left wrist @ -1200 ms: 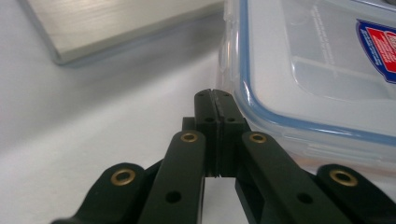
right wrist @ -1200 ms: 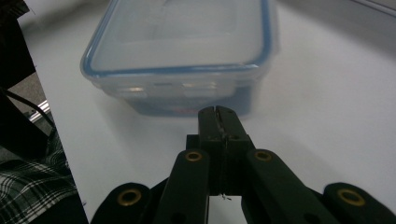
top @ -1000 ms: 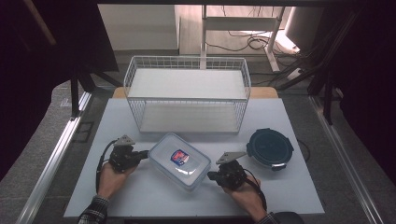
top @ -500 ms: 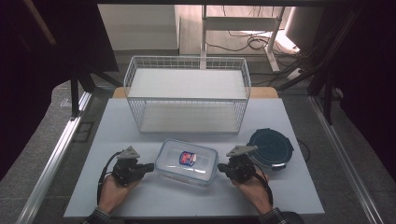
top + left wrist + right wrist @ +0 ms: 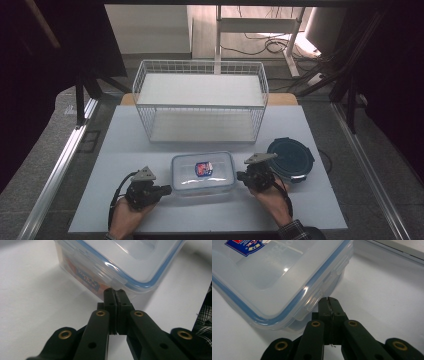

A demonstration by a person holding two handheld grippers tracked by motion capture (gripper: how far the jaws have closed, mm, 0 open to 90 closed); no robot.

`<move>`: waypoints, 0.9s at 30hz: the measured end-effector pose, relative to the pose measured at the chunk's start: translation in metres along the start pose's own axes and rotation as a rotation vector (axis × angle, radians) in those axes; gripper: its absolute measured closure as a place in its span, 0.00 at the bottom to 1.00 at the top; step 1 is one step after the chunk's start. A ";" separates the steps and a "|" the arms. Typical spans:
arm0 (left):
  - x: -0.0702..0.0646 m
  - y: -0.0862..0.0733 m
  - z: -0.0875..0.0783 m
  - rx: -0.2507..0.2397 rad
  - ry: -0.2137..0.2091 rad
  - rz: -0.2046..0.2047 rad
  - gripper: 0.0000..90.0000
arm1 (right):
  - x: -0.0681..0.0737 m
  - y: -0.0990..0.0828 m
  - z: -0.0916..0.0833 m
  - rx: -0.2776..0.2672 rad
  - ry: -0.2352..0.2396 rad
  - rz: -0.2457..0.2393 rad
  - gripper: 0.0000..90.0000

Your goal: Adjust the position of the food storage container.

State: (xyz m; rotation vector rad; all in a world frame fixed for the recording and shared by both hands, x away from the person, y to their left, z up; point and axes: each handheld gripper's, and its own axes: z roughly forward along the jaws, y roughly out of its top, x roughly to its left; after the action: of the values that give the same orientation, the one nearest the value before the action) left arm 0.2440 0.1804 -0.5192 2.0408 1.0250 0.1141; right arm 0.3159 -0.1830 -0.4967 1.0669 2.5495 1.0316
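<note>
The clear lidded container sat flat on the white table near its front edge, at 6 o'clock from the wire basket and at 9 o'clock from the dark round lid. The left gripper was at the container's 8 o'clock, jaws pressed together on nothing, tips against the side wall just under a lid clip. The right gripper was at the container's 3 o'clock, jaws likewise squeezed together and empty, tips at the side wall below the lid rim.
</note>
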 end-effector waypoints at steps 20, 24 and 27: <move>0.008 -0.015 -0.019 -0.061 0.054 -0.003 0.24 | -0.008 -0.015 -0.042 -0.106 -0.017 -0.059 0.43; 0.008 -0.018 -0.021 -0.043 0.049 0.002 0.13 | -0.008 -0.018 -0.037 -0.099 0.006 -0.074 0.23; 0.008 -0.020 -0.020 -0.029 0.039 0.002 0.12 | -0.006 -0.017 -0.037 -0.098 0.007 -0.082 0.20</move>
State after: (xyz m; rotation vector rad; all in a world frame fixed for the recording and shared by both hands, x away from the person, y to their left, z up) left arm 0.2290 0.2053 -0.5229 2.0210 1.0399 0.1698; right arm 0.2956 -0.2154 -0.4819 0.9275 2.4967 1.1279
